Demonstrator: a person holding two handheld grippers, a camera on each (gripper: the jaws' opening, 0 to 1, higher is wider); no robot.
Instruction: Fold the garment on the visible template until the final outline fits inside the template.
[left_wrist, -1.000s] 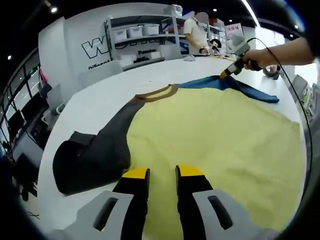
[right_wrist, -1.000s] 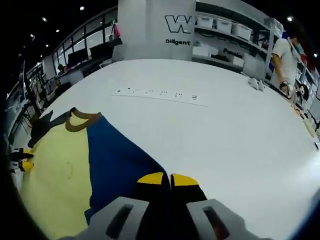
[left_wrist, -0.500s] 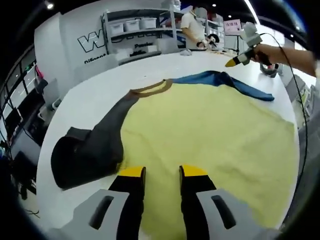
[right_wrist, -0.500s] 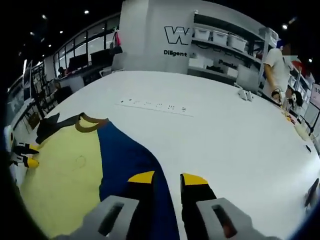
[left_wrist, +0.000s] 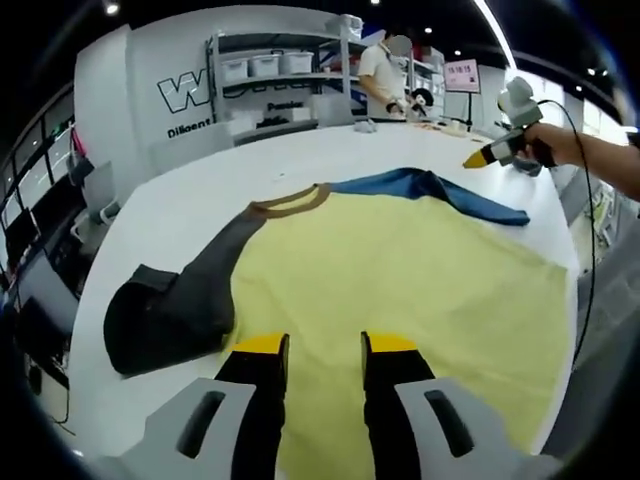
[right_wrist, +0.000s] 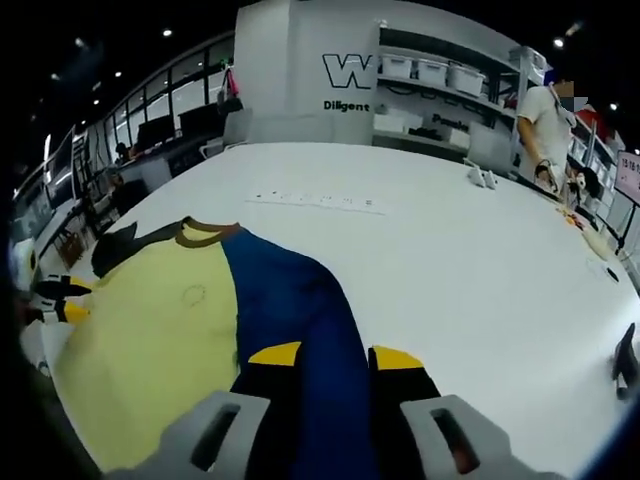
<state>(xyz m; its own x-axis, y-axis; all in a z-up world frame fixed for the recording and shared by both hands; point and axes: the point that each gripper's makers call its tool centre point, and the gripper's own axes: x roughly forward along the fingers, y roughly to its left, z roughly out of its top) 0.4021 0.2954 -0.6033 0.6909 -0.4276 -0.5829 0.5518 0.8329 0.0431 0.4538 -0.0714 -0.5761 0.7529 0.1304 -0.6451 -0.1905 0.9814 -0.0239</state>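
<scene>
The garment's blue sleeve (right_wrist: 300, 320) now lies released; right tongs (right_wrist: 335, 355) have opened, left tongs (left_wrist: 315, 345) stay open.

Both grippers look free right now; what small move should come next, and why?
Probably lower the open right gripper onto the blue sleeve beneath its jaws and close on it. The yellow-bodied shirt lies spread flat on the white table with both sleeves still out, and the left gripper is open over the yellow panel.
</scene>
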